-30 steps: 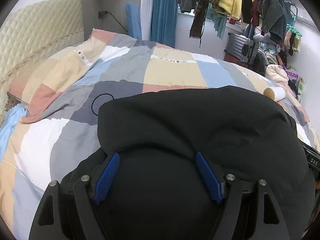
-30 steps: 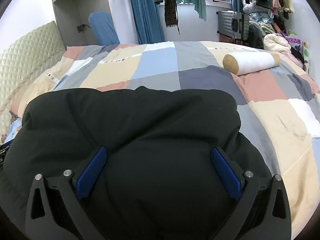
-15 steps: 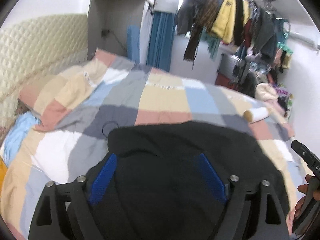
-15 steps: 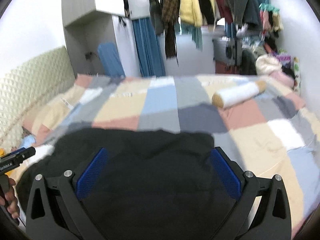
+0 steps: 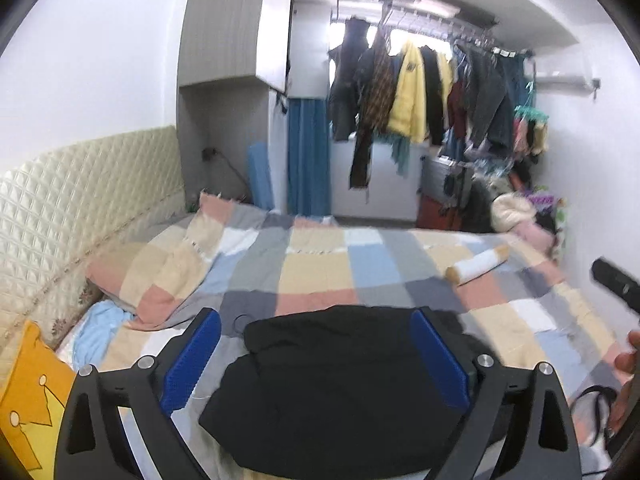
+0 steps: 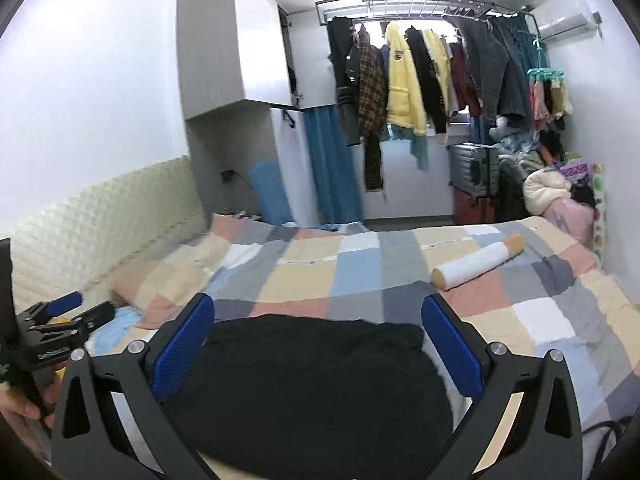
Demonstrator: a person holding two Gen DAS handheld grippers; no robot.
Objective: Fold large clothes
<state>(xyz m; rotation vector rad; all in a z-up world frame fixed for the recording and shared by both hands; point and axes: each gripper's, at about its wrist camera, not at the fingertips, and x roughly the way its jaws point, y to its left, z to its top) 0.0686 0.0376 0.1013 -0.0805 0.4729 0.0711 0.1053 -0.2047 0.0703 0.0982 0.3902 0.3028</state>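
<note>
A black garment [image 5: 340, 384] lies folded into a compact bundle on the patchwork bed cover, near the front edge; it also shows in the right wrist view [image 6: 312, 392]. My left gripper [image 5: 316, 356] is open and empty, raised above the bundle. My right gripper [image 6: 316, 344] is open and empty, also raised above it. The left gripper [image 6: 60, 320] shows at the left edge of the right wrist view, and the right gripper's body [image 5: 616, 284] at the right edge of the left wrist view.
The checked bed cover [image 6: 360, 264] spreads ahead. A white bolster [image 6: 478, 262] lies at the right. A quilted headboard [image 5: 80, 208] runs along the left, with a yellow cushion [image 5: 28, 392] below. Hanging clothes [image 6: 420, 80] and a suitcase [image 6: 476, 172] stand behind.
Both grippers have lifted up and back from the black garment, which they were close over one second ago. The garment stays on the bed as a folded bundle.
</note>
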